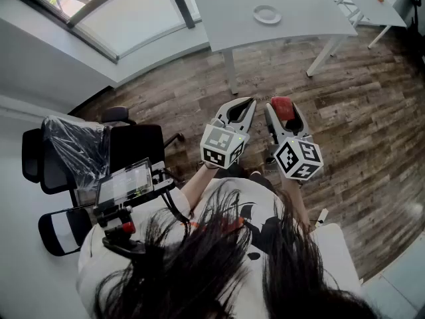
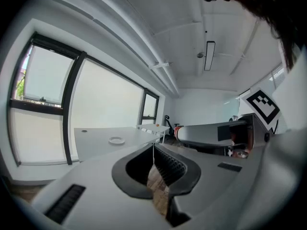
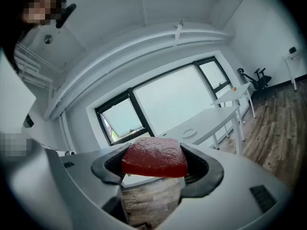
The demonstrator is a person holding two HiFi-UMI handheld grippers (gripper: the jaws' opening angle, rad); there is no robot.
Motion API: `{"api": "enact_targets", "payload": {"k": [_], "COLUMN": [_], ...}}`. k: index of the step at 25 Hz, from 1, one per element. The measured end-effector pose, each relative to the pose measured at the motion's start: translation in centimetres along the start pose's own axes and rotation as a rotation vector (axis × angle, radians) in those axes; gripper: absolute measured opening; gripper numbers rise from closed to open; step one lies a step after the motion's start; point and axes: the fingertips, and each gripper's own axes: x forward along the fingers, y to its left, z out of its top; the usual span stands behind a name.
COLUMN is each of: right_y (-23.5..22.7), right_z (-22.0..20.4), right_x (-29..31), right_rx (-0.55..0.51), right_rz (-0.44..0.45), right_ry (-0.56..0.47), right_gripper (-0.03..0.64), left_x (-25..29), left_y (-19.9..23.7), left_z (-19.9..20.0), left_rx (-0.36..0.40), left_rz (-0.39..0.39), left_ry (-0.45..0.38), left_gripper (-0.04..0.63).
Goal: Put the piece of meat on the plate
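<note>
Red slab of meat clamped betw. jaws of right gripper, jaws spread to slab width. Left gripper: jaw tips together, nothing held. Both over wood floor. Round white plate sits on white table, well apart from meat.

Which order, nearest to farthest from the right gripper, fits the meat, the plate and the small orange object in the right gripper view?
1. Piece of meat, gripped by the right gripper.
2. Plate, on the nearer white table.
3. Small orange object, on the farther table, right.
</note>
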Motion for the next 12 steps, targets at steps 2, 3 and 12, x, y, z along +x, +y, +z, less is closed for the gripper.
{"api": "enact_targets", "payload": {"k": [2,3,12], "right_y": [0.03,0.04,0.00], "right_z": [0.03,0.05,0.27], "right_x": [0.03,0.03,-0.02], "right_rx": [-0.001,0.000,0.011], "right_rz": [0.001,0.002,0.010], "right_ry": [-0.003,-0.005,-0.023], "right_gripper": [0.318,0.318,0.318], "left_x": [0.08,0.11,0.30], "left_y": [-0.02,-0.03,-0.17], "left_z": [0.07,0.09,0.20], "left_rx": [0.002,0.003,0.012], "left_rz": [-0.003,-0.004,-0.014], "left_ry": [-0.001,-0.002,-0.005], "left_gripper": [0.005,0.005,0.005]}}
